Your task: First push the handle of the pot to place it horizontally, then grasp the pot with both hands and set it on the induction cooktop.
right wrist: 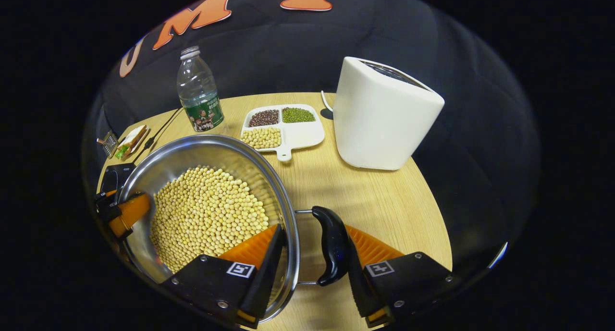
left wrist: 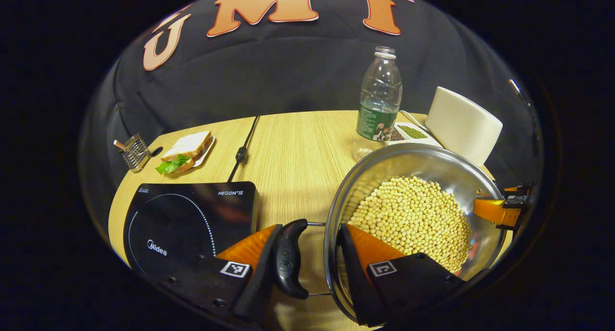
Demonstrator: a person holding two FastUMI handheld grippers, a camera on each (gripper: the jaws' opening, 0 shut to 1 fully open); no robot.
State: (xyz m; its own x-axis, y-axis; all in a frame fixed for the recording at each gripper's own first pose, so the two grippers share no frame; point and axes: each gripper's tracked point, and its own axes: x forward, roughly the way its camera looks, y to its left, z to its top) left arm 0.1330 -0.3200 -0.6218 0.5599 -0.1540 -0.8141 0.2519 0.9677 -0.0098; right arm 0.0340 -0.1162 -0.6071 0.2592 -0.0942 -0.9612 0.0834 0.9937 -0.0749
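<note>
A steel pot [left wrist: 408, 151] holding soybeans [left wrist: 413, 215] sits to the right of the black induction cooktop [left wrist: 187, 220]. My left gripper [left wrist: 311, 230] is shut on the pot's near side: one finger presses the black handle [left wrist: 288, 263] from outside, the other the wall from inside. My right gripper [right wrist: 313, 232] grips the opposite side of the pot [right wrist: 192, 153] the same way, over its handle [right wrist: 331, 247]. Each gripper's orange finger also appears at the pot's far rim in the other view. Whether the pot rests on the table is unclear.
A plastic bottle [left wrist: 379, 95] stands behind the pot. A white appliance [right wrist: 384, 115] and a divided dish of beans [right wrist: 300, 131] are at the back right. A sandwich plate [left wrist: 187, 151], a small metal rack [left wrist: 136, 152] and the cooktop's cable [left wrist: 242, 148] lie at the back left.
</note>
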